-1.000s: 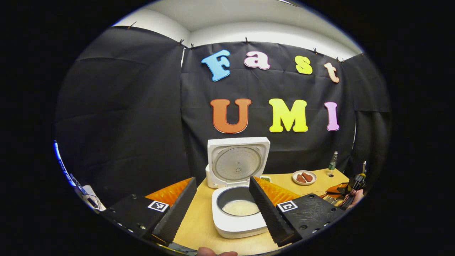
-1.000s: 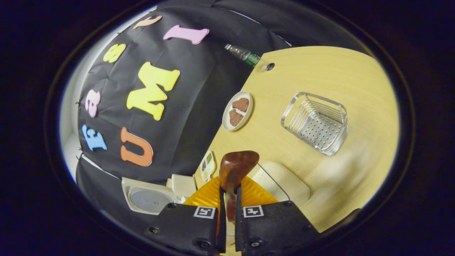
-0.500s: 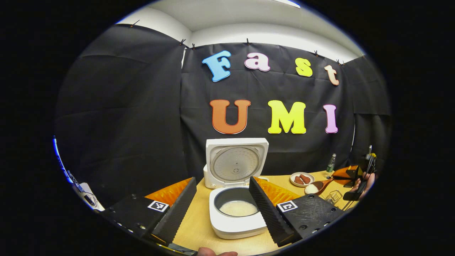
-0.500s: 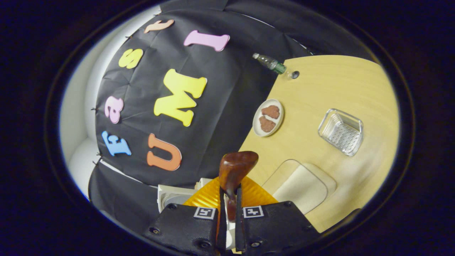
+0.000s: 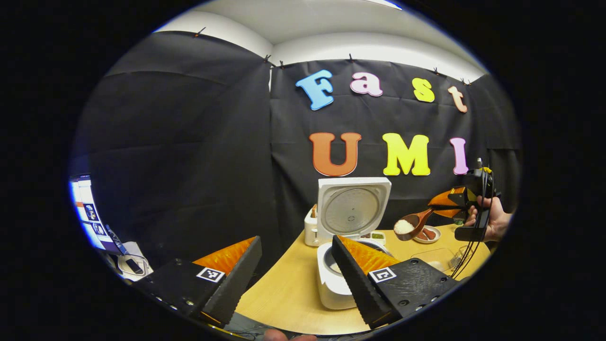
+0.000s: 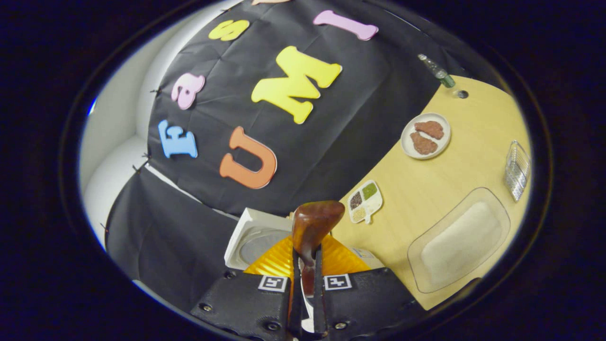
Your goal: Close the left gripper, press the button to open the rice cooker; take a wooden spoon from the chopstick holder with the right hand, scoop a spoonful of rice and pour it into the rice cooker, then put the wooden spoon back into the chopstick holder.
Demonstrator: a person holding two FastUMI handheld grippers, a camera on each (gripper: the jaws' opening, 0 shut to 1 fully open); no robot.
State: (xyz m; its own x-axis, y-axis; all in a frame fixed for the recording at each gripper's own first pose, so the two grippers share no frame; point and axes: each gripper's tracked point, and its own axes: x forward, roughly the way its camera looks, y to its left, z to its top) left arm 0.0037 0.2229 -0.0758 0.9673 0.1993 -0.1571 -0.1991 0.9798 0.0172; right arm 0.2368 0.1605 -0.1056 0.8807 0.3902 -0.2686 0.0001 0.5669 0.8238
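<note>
The white rice cooker (image 5: 331,282) stands on the wooden table with its lid (image 5: 352,208) upright; a little rice shows in the pot. My left gripper (image 5: 296,244) is open in front of it, holding nothing. In the left gripper view a hand holds my right gripper (image 5: 454,201) up in the air to the right of the cooker. It is shut on the handle of a wooden spoon (image 5: 411,225) with white rice in its bowl, level with the lid. In the right gripper view, the spoon (image 6: 313,226) sticks out of the shut gripper (image 6: 307,272), above the cooker lid (image 6: 253,234).
A clear tray of rice (image 6: 459,239) lies on the table (image 6: 426,184), with the wire chopstick holder (image 6: 516,163) beyond it. A plate with two brown pieces (image 6: 425,136), a small divided dish (image 6: 364,201) and a bottle (image 6: 438,71) stand farther back.
The right gripper has lifted the loaded spoon from the tray up and toward the cooker. The left gripper has swung left, so the cooker now sits right of centre.
</note>
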